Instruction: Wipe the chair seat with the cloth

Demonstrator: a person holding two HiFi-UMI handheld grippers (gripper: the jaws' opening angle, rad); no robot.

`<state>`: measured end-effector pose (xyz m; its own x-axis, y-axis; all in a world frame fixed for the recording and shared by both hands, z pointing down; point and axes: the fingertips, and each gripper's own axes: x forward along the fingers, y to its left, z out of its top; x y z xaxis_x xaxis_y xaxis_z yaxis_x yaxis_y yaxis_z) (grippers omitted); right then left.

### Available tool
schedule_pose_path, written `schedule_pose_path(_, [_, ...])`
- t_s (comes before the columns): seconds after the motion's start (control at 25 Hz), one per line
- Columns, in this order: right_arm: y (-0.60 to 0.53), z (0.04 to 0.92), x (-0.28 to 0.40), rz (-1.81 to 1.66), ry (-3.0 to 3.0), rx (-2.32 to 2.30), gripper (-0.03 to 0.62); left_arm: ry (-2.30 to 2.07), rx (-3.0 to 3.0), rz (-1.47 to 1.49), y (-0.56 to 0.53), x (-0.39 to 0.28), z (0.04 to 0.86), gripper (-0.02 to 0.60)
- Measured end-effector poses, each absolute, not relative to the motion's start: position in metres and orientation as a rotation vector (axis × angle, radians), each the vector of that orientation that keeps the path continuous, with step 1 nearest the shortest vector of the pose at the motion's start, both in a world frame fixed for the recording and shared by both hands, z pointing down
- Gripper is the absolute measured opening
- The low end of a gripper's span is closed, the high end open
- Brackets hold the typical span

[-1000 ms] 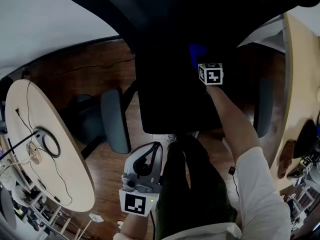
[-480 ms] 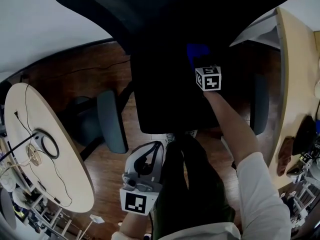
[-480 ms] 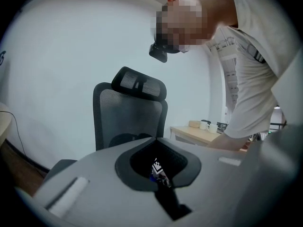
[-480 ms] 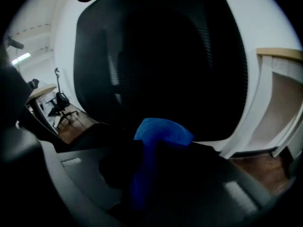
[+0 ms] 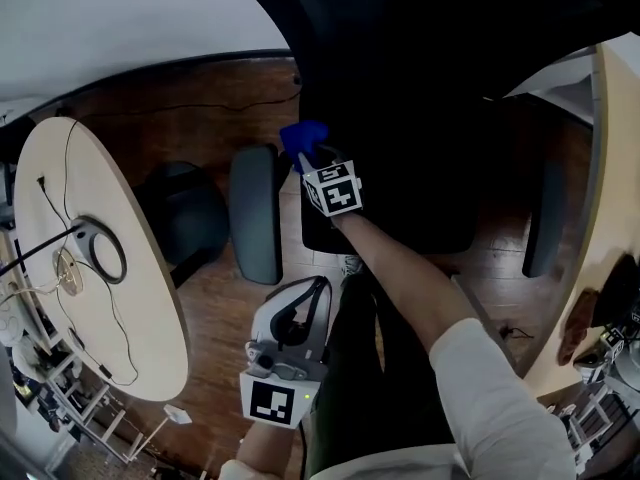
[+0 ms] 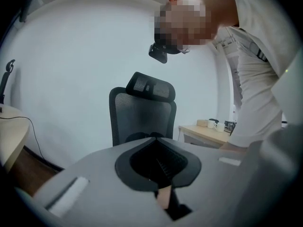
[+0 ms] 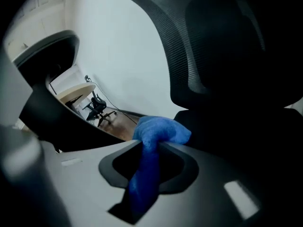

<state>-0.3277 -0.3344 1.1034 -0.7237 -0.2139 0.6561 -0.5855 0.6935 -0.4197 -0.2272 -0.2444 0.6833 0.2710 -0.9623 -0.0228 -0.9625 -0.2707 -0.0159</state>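
In the head view the black chair seat [image 5: 400,188] lies ahead of me under its dark backrest [image 5: 440,28]. My right gripper [image 5: 311,160] is at the seat's left edge, close to the grey left armrest [image 5: 257,213]. It is shut on a blue cloth [image 5: 302,138]. In the right gripper view the cloth [image 7: 154,141] bulges out between the jaws, with the mesh backrest [image 7: 213,51] behind. My left gripper [image 5: 287,320] is held low by my legs, shut and empty. Its own view shows the jaws [image 6: 158,193] pointing up at a black mesh chair [image 6: 142,112].
A round beige table [image 5: 60,218] with cables and a ring-shaped item [image 5: 97,251] stands at the left. A wooden desk [image 5: 612,168] runs along the right beyond the right armrest [image 5: 543,218]. A dark chair base [image 5: 185,218] sits on the wood floor.
My right gripper has carried the blue cloth leftwards across the seat, from its back middle to its left edge by the armrest. The left gripper has stayed put.
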Motion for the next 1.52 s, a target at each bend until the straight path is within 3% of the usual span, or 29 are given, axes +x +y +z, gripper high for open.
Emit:
schedule_pose_path(0.2, [-0.366, 1.118, -0.263, 0.771, -2.268, 0.704, 0.094, 1.874, -2.485, 0.026, -0.244, -0.229, 0.682, 0.035])
schedule_pose_path(0.64, [-0.443, 1.139, 0.018, 0.755, -1.974, 1.136, 0.094, 1.672, -2.615, 0.074, -0.266, -0.157, 0.679, 0.035])
schedule_pose_path(0.8, [-0.449, 1.137, 0.048, 0.772, -1.952, 1.181, 0.094, 1.639, -2.639, 0.071, -0.266, -0.141, 0.680, 0.035])
schedule_pose_path(0.96, [-0.437, 1.115, 0.004, 0.804, -2.055, 1.156, 0.094, 1.652, -2.634, 0.071, -0.257, -0.144, 0.680, 0.035])
schedule_pose_path(1.32, [-0.283, 1.087, -0.251, 0.908, -2.354, 0.712, 0.094, 1.759, -2.570, 0.074, -0.230, -0.170, 0.679, 0.035])
schedule_pose_path(1.52, [-0.241, 1.118, -0.296, 0.857, -2.293, 0.643, 0.094, 1.827, -2.531, 0.050, -0.214, -0.193, 0.690, 0.035])
